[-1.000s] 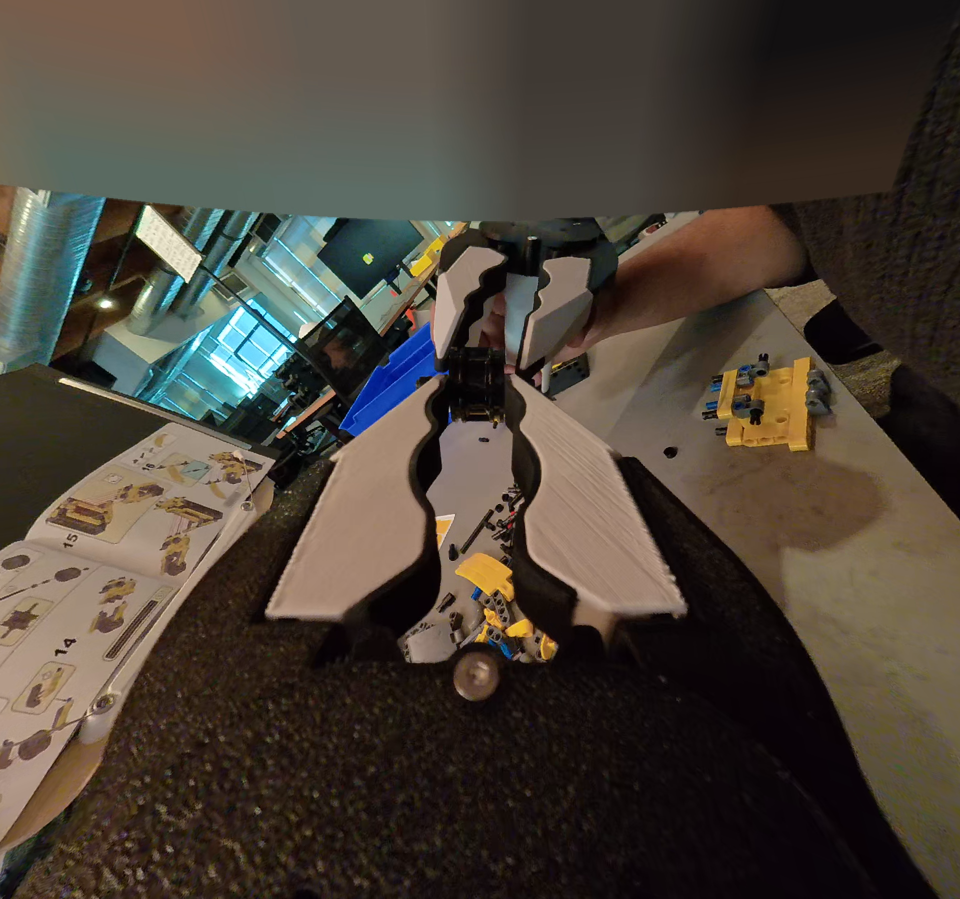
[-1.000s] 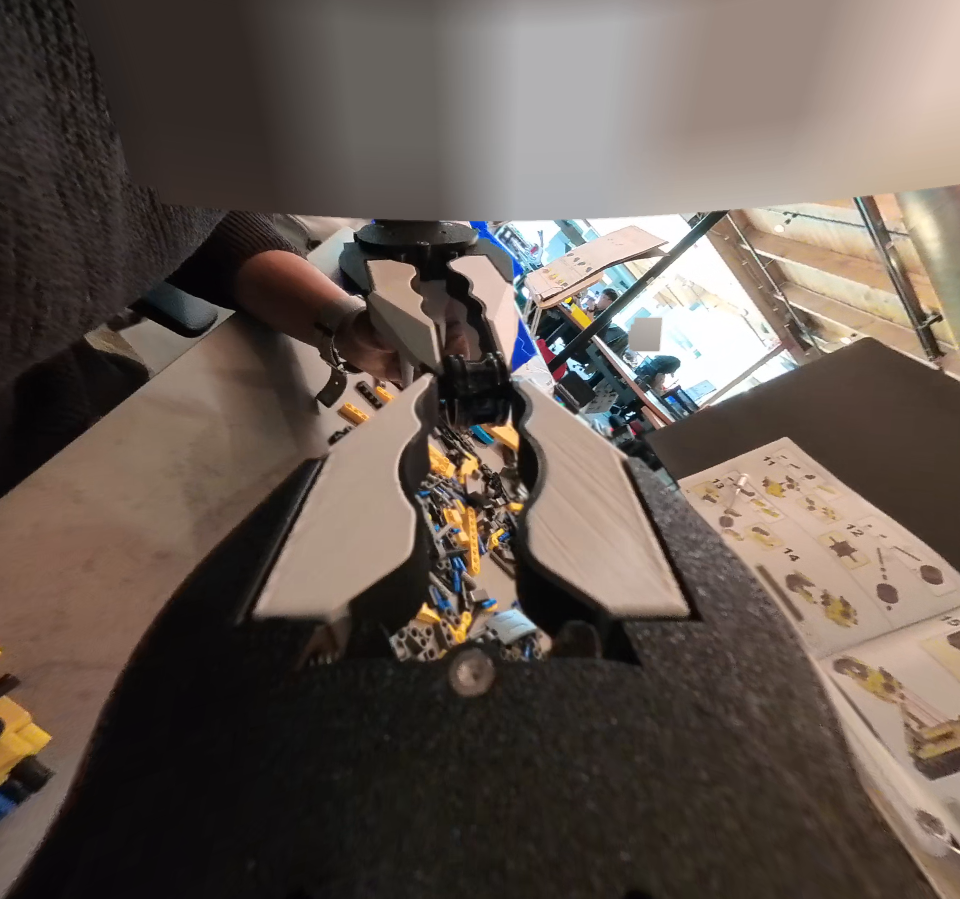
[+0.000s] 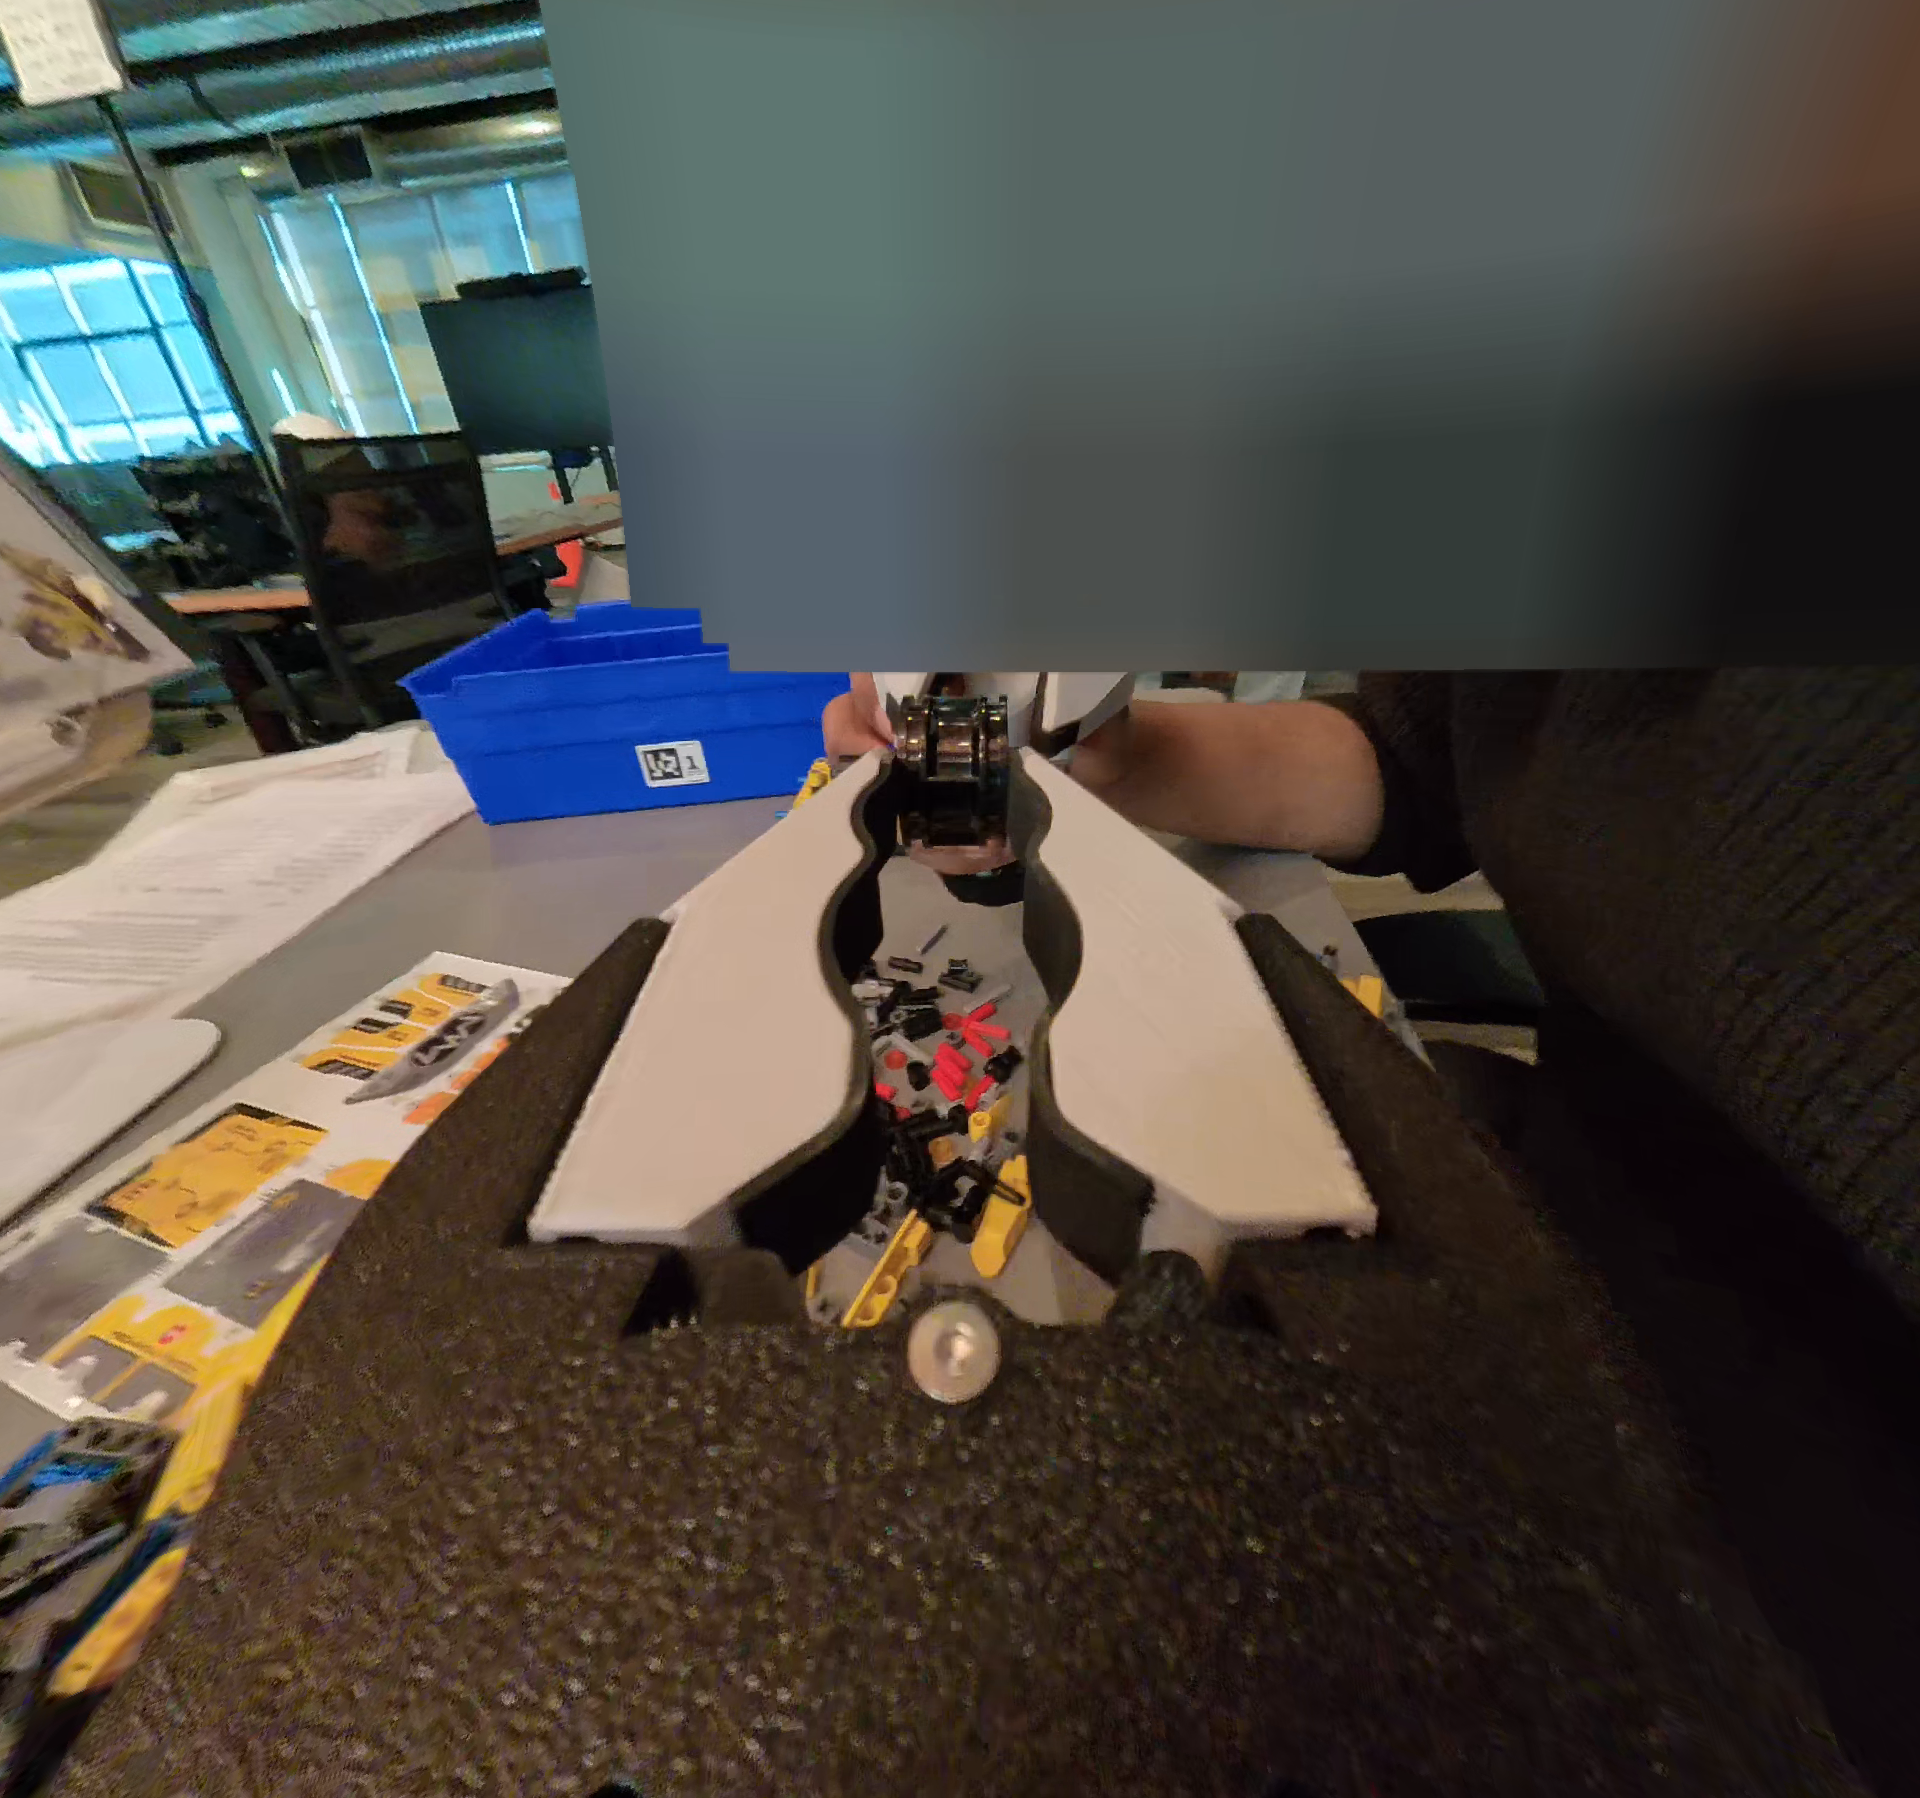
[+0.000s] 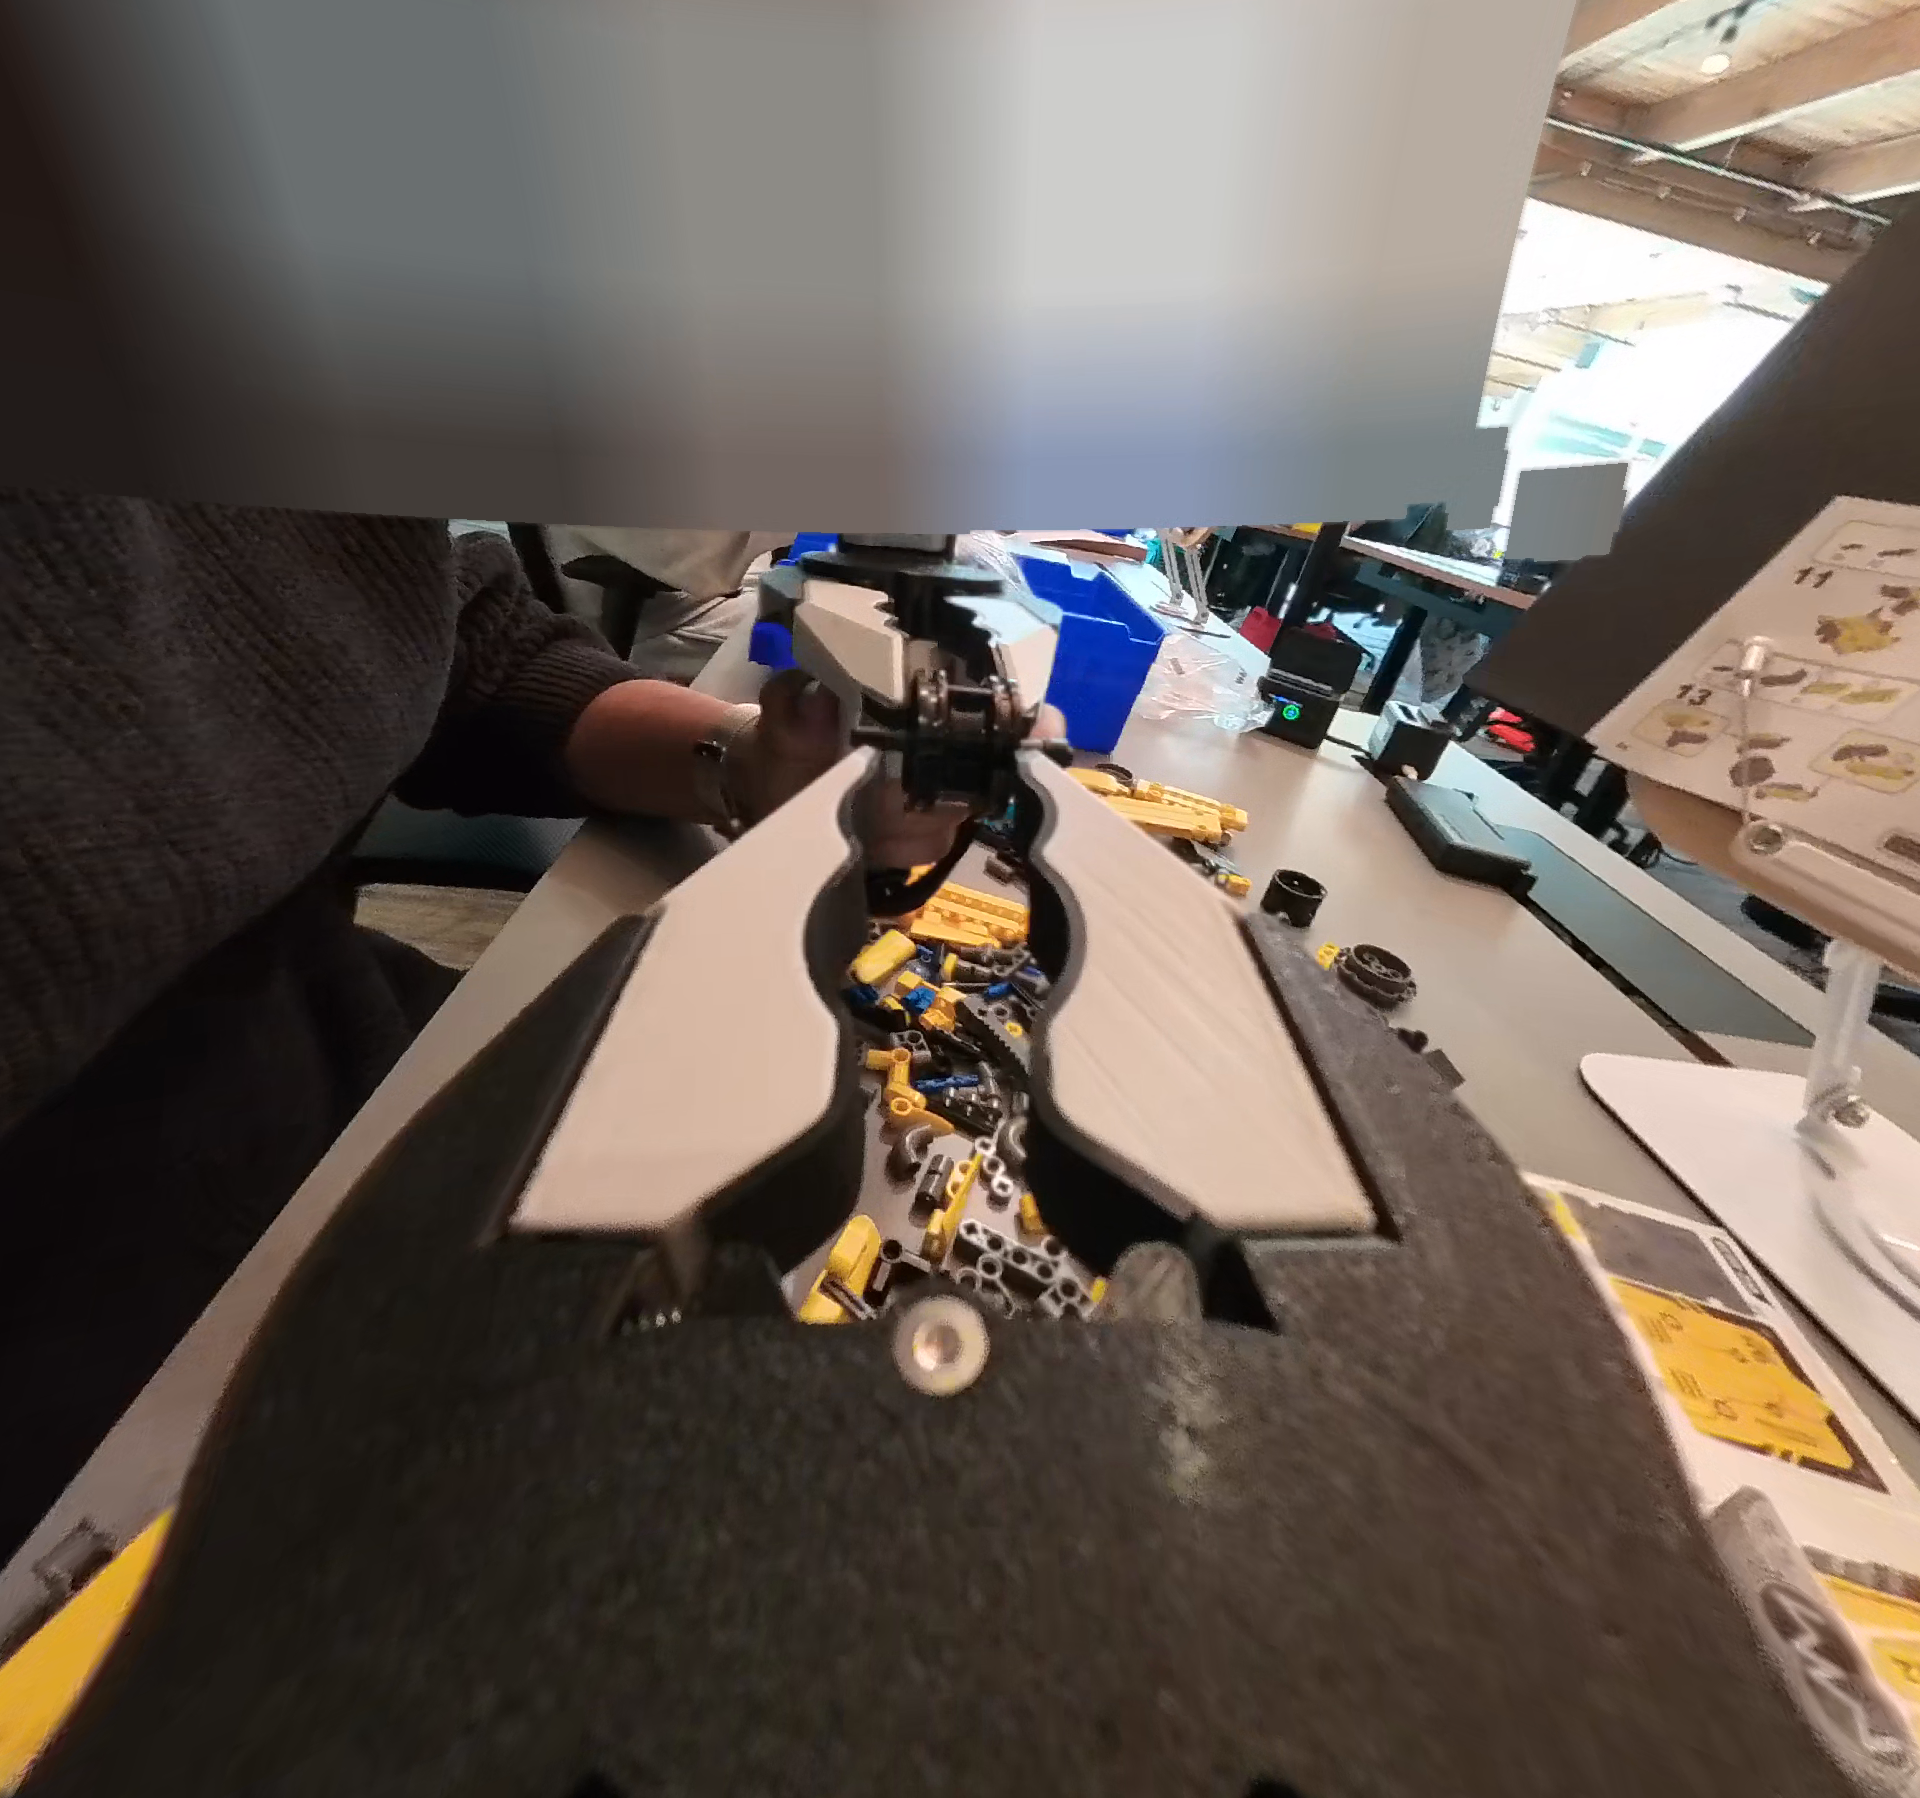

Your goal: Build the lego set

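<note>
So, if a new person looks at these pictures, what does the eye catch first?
First, the black wheel piece held in mid-air, pinched from opposite sides by the left tongs and the right tongs. Below it, a loose heap of yellow, black and red building pieces lies on the grey table. Farther back stands a blue bin, and an open instruction booklet stands on a stand at the right.

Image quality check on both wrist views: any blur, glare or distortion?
Left wrist view: tongs and the black wheel hub they grip are sharp; edges stretch, and the booklet smears. Right wrist view: softer overall, blown-out window at upper right, paper stand motion-blurred.
</note>
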`<state>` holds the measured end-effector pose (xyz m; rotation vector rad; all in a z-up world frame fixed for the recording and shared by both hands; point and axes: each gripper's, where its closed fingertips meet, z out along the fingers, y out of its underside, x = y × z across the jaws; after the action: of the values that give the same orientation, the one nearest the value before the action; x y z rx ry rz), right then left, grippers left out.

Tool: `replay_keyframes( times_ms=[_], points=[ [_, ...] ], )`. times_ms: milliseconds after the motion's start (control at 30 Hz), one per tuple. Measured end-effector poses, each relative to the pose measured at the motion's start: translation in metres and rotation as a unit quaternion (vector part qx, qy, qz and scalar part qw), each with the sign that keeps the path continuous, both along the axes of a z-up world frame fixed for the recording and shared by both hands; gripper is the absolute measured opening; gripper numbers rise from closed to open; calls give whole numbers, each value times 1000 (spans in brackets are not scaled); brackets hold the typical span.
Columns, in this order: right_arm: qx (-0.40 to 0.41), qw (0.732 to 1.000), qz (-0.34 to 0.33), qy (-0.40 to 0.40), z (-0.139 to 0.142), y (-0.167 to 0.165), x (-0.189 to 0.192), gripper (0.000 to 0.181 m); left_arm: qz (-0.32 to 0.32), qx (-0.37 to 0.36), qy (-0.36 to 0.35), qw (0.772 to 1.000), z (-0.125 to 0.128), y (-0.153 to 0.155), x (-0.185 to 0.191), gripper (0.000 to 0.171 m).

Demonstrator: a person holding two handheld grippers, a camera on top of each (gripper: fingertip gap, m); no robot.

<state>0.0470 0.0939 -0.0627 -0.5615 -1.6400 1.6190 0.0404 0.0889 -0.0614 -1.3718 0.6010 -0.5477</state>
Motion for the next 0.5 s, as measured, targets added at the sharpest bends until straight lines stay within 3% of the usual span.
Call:
replay_keyframes(
  times_ms=[167, 500],
  points=[
    [-30, 999, 3, -16, 1, 1, -2, 24, -21, -20, -50, 998, 2, 1, -3, 19],
    [-89, 994, 21, -64, -3, 4, -8, 25, -38, -46, -73, 996, -3, 5, -1, 20]
  ],
)
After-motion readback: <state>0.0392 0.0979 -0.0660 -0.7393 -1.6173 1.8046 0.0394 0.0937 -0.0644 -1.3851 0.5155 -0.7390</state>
